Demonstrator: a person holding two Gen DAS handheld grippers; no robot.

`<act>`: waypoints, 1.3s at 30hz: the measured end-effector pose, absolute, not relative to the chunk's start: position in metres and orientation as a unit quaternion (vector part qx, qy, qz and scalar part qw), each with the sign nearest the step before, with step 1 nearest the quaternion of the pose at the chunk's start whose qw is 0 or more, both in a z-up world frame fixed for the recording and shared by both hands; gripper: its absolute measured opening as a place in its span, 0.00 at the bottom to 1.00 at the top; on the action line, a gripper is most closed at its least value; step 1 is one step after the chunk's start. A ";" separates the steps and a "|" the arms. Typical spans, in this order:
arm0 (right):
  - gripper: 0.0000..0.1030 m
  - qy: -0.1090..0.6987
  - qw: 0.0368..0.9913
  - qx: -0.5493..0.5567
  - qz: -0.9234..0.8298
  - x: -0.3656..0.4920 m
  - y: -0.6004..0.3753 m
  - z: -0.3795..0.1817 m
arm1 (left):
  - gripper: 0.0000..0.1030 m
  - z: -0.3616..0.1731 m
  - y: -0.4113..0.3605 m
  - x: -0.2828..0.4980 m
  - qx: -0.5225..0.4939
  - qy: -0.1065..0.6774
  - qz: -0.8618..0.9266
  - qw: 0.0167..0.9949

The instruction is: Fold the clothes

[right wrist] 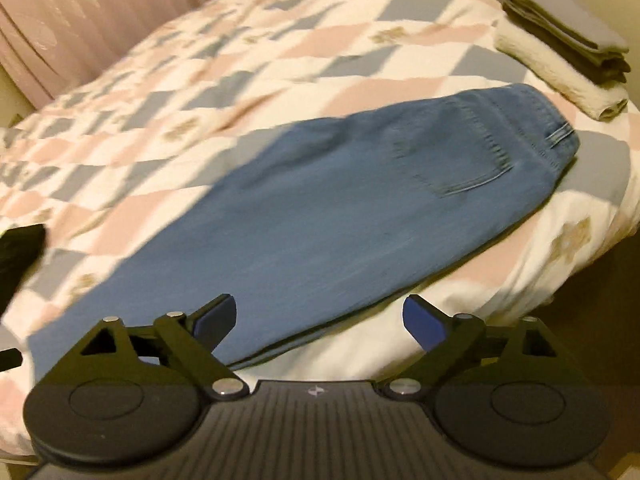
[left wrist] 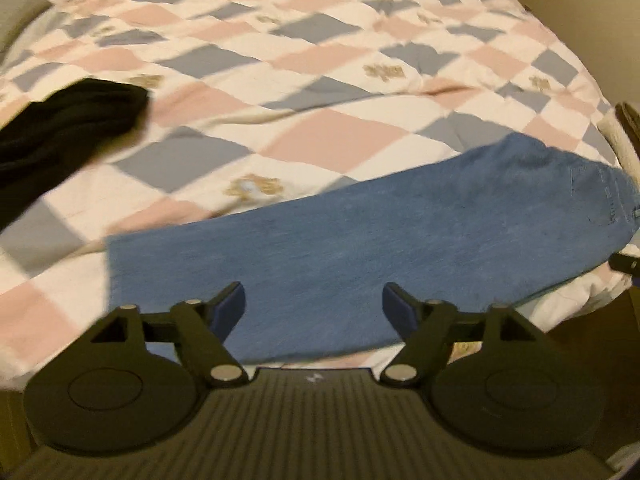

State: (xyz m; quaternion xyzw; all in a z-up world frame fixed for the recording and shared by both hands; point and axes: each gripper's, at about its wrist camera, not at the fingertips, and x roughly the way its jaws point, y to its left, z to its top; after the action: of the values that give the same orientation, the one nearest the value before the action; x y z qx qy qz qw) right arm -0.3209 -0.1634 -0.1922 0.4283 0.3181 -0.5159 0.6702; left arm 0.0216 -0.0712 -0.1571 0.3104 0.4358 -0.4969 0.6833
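Blue jeans lie folded lengthwise along the near edge of the bed, leg hem at the left, waistband and back pocket at the right. My left gripper hovers open above the lower legs of the jeans, nothing between its blue pads. My right gripper is open too, over the near edge of the jeans about mid-length. A black garment lies crumpled on the bed to the left, seen again as a black garment edge in the right wrist view.
The bed wears a checked quilt in pink, grey and white. A folded cream towel with a folded grey-olive cloth on top sits at the right corner. Pink curtains hang behind the bed. The bed's edge drops off at the lower right.
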 end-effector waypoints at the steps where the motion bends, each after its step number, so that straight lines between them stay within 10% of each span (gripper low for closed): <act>1: 0.95 0.315 0.671 0.430 -0.515 -0.314 -0.152 -0.183 | 0.74 -0.146 -0.061 0.024 0.305 0.438 -0.495 0.686; 39: 0.98 0.366 0.668 0.373 -0.530 -0.299 -0.013 -0.123 | 0.90 -0.103 0.063 -0.027 0.336 0.415 -0.517 0.670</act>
State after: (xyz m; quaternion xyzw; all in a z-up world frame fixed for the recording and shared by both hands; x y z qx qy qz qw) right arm -0.2991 -0.0134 -0.1230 0.3731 0.3664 -0.5300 0.6676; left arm -0.0267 0.0633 -0.1029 0.3360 0.4145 -0.5167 0.6695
